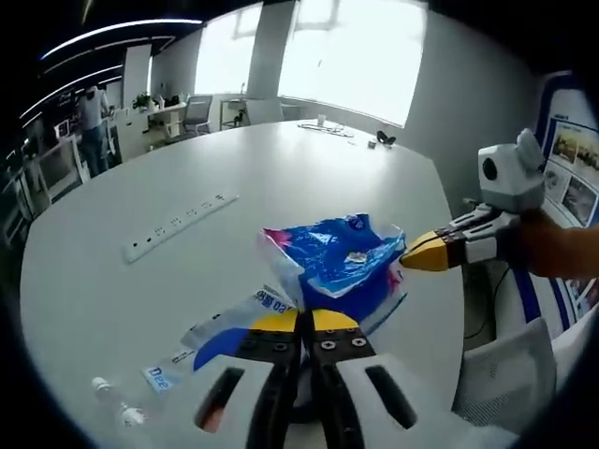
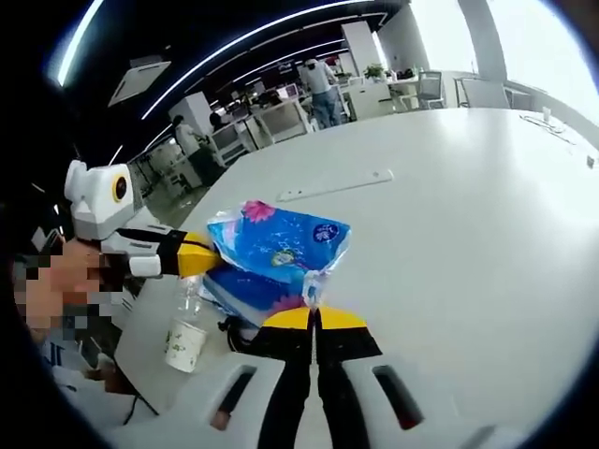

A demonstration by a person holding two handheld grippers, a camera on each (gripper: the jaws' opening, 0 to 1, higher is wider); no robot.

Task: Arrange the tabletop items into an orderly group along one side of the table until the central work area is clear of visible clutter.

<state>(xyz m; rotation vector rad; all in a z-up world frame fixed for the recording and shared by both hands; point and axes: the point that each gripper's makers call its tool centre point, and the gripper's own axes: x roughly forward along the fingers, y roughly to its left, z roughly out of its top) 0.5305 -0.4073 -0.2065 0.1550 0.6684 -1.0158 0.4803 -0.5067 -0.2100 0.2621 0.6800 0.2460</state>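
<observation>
Two hand-held claws grip opposite ends of a blue plastic tissue pack (image 1: 342, 265) over a large round white desk (image 1: 281, 178) in an open-plan office. The left claw (image 1: 301, 323), its yellow-tipped jaws drawn together, pinches the loose wrapper at the near edge of the pack in the left gripper view; the right claw (image 2: 314, 318), jaws likewise pressed together, nips a twist of clear film at the pack's other end in the right gripper view. Each claw also appears in the other's view, arriving from the side of the pack. The pack seems to sit at or just above the desk near its edge, with a white power strip (image 1: 178, 225) lying beyond it toward the desk's centre, and a small clear bottle (image 1: 117, 400) lying on the desk to the left of the pack in the left gripper view. In the right gripper view, a clear plastic water bottle (image 2: 187, 327) stands just left of the pack; whether this is the same bottle cannot be told. Judged from this, the step in hand is carrying the pack to one side: both claws should move together at one pace so the thin film is not stretched or torn, and the pack should be set down square beside the standing bottle without knocking it.
</observation>
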